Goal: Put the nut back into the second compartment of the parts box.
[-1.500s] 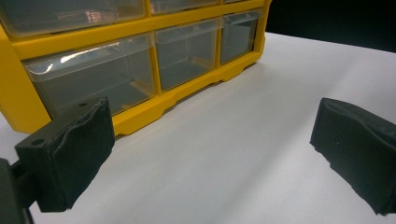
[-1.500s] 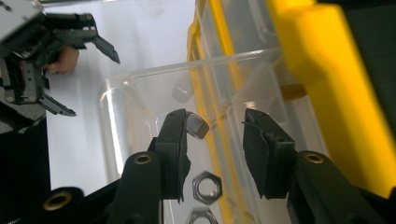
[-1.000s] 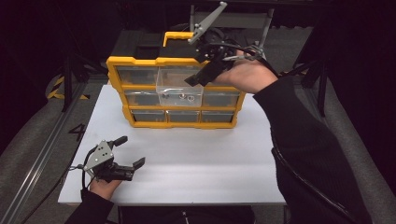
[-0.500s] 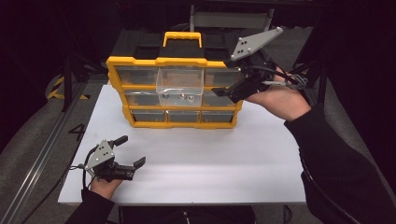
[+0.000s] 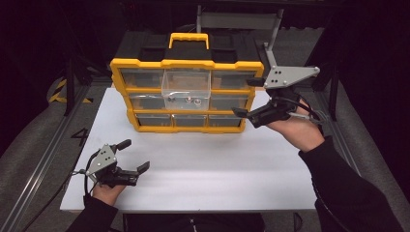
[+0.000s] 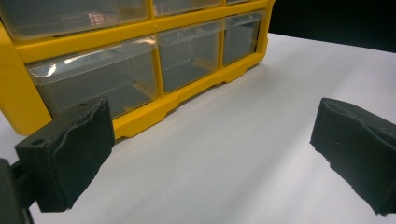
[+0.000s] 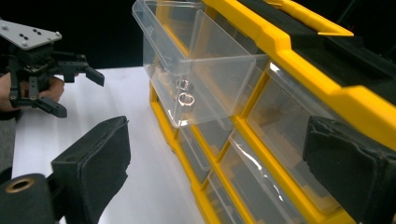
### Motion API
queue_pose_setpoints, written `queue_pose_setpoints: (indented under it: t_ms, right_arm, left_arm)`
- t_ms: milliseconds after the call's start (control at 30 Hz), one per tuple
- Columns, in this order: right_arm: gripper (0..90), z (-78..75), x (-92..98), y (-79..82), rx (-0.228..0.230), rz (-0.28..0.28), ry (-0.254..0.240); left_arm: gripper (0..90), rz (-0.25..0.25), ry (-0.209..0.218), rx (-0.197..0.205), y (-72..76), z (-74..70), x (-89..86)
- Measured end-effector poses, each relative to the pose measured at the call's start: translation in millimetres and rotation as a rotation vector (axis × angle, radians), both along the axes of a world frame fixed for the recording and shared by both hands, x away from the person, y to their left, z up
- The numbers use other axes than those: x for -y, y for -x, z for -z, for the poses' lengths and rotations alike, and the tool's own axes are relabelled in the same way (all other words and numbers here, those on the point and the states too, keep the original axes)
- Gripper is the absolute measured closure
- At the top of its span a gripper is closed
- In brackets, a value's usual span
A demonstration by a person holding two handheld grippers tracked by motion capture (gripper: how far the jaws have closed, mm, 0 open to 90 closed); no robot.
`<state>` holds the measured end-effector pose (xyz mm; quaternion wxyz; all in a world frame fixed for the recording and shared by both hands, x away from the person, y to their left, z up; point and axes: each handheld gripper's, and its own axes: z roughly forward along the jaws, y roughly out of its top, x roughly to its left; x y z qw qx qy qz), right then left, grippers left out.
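Observation:
A yellow organizer [image 5: 187, 64] with clear drawers stands at the back of the white table [image 5: 208, 164]. Its top middle drawer [image 5: 186, 86] is pulled out, and small metal rings [image 7: 186, 98] lie in it. My right gripper [image 5: 247, 98] hovers at the organizer's right end. It is open, its jaws have just been opening, and no pad presses on anything. In the right gripper view the fingers [image 7: 93, 158] frame the organizer's front. My left gripper [image 5: 134, 155] rests open near the table's front left corner, with bare table between its pads [image 6: 70, 149].
The organizer's bottom row of drawers [image 6: 187, 56] is closed and faces the left gripper. A yellow carry handle [image 5: 188, 38] tops the organizer. A metal frame [image 5: 237, 19] stands behind the table. Bare table top lies in front of the organizer.
My right hand has moved from above the open drawer to the right and down, to the organizer's right end, and its jaws stand wider. The left gripper has stayed put.

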<state>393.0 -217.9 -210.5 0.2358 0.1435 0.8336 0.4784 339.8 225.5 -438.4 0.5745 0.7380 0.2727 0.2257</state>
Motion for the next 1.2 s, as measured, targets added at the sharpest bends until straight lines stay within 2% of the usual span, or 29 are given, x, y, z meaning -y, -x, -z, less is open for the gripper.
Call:
queue_pose_setpoints:
  t_ms: [67, 267, 433, 467, 533, 600, 667, 700, 733, 800, 900, 967, 1033, 1200]
  right_arm:
    - [7.2, 10.1, 6.4, 2.5, 0.007, 0.006, -0.034]
    - [6.4, 34.7, 17.4, 8.7, -0.011, 0.005, -0.065]
    - [5.7, 67.0, 31.9, 18.8, 0.009, 0.011, -0.142]
    - [5.7, 67.0, 31.9, 18.8, 0.009, 0.011, -0.142]
    - [5.3, 80.9, 38.3, 21.6, 0.026, 0.017, -0.169]
    - [4.8, 95.0, 45.6, 24.4, 0.023, 0.031, -0.206]
    - [4.7, 106.7, 51.0, 25.9, 0.015, 0.043, -0.218]
    - [4.7, 119.6, 55.9, 27.9, 0.012, 0.052, -0.219]
    - [4.7, 119.6, 55.9, 27.9, 0.012, 0.052, -0.219]
    - [4.7, 137.5, 61.6, 31.1, 0.013, 0.071, -0.226]
    - [4.8, 160.9, 68.8, 32.3, -0.013, 0.104, -0.229]
    - [4.7, 171.0, 72.4, 32.8, -0.023, 0.126, -0.235]
    - [4.7, 181.8, 76.6, 34.1, -0.038, 0.153, -0.256]
    - [4.7, 202.5, 88.5, 36.8, -0.025, 0.204, -0.315]
  left_arm:
    - [0.4, 0.000, -0.001, -0.002, 0.6, -0.5, 0.2]
    - [0.4, 0.004, -0.008, 0.004, 0.5, -2.2, -0.1]
    - [0.4, 0.007, -0.004, 0.008, 1.8, -5.9, -0.5]
    - [0.5, 0.007, -0.004, 0.008, 1.8, -5.9, -0.5]
    - [0.4, 0.012, -0.001, 0.005, 2.5, -7.3, -0.4]
    - [0.4, 0.015, 0.001, 0.007, 3.2, -8.7, -0.5]
    - [0.5, 0.017, 0.005, 0.011, 4.4, -11.2, -0.9]
    - [0.4, 0.020, 0.010, 0.011, 4.7, -12.3, -0.9]
    - [0.4, 0.020, 0.010, 0.011, 4.7, -12.3, -0.9]
    - [0.4, 0.022, 0.014, 0.011, 5.5, -14.3, -2.0]
    - [0.4, 0.026, 0.030, 0.008, 6.3, -17.0, -3.6]
    - [0.4, 0.033, 0.045, 0.002, 6.8, -19.3, -5.0]
    - [0.4, 0.028, 0.055, 0.019, 8.5, -22.7, -7.6]
    - [0.4, 0.019, 0.050, 0.028, 10.6, -24.9, -13.1]
